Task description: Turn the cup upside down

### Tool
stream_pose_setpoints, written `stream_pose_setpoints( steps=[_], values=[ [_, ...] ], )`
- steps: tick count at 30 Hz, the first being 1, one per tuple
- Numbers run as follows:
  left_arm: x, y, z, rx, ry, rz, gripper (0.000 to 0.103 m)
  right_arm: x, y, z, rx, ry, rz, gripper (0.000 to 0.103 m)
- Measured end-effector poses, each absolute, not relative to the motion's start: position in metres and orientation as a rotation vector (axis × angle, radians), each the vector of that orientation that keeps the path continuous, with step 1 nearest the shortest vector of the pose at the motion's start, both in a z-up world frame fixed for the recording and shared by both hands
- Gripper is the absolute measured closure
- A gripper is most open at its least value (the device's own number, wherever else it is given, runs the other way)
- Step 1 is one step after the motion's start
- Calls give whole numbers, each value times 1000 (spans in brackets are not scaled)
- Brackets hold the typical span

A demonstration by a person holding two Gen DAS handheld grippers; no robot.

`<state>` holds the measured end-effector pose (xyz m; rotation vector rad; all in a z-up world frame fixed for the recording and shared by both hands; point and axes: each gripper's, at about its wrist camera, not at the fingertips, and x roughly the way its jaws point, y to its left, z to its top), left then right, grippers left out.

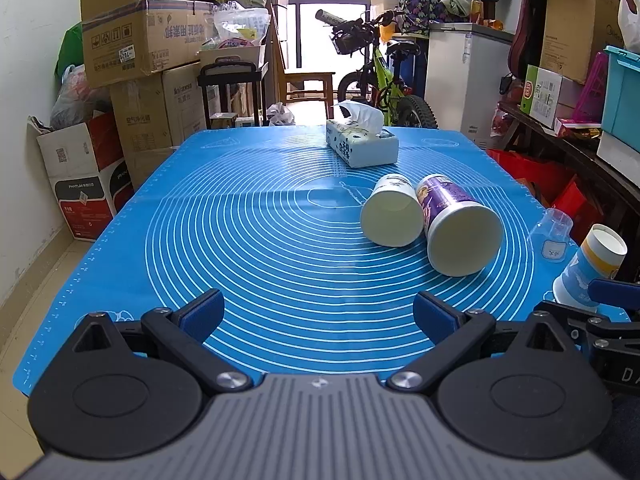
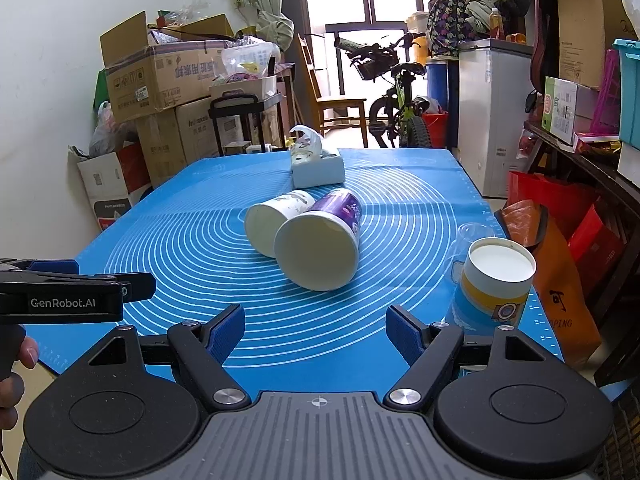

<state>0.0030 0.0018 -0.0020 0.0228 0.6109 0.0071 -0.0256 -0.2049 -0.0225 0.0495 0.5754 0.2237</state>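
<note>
Two paper cups lie on their sides, touching, mouths toward me, on the blue mat [image 1: 240,240]: a white one [image 1: 390,212] and a purple one [image 1: 460,228]. In the right wrist view they are the white cup [image 2: 276,220] and the purple cup [image 2: 324,244]. A blue-and-yellow cup [image 2: 492,292] stands upside down at the mat's right edge; it also shows in the left wrist view [image 1: 588,268]. My left gripper [image 1: 318,312] is open and empty near the mat's front. My right gripper [image 2: 316,334] is open and empty, just left of the upside-down cup.
A tissue pack [image 1: 360,140] lies at the far side of the mat. A clear plastic cup [image 1: 554,232] stands behind the blue-and-yellow cup. Cardboard boxes [image 1: 140,40] stack at the left; a bicycle [image 1: 384,80], a white freezer and shelves stand behind and right.
</note>
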Motion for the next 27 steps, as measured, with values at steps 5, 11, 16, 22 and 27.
stream_pose_setpoints(
  steps=[5,11,16,22,27],
  values=[
    [3,2,-2,22,611,7,3,-25,-205,-23,50,576,223,22],
    [3,2,-2,23,612,6,3,-25,-205,-23,50,576,223,22],
    [3,2,-2,24,611,7,3,-25,-204,-23,50,576,225,22],
    [10,4,2,34,596,6,3,-13,-208,-18,66,556,222,22],
    [34,8,12,32,578,-6,3,8,-212,-5,70,515,208,22]
  ],
)
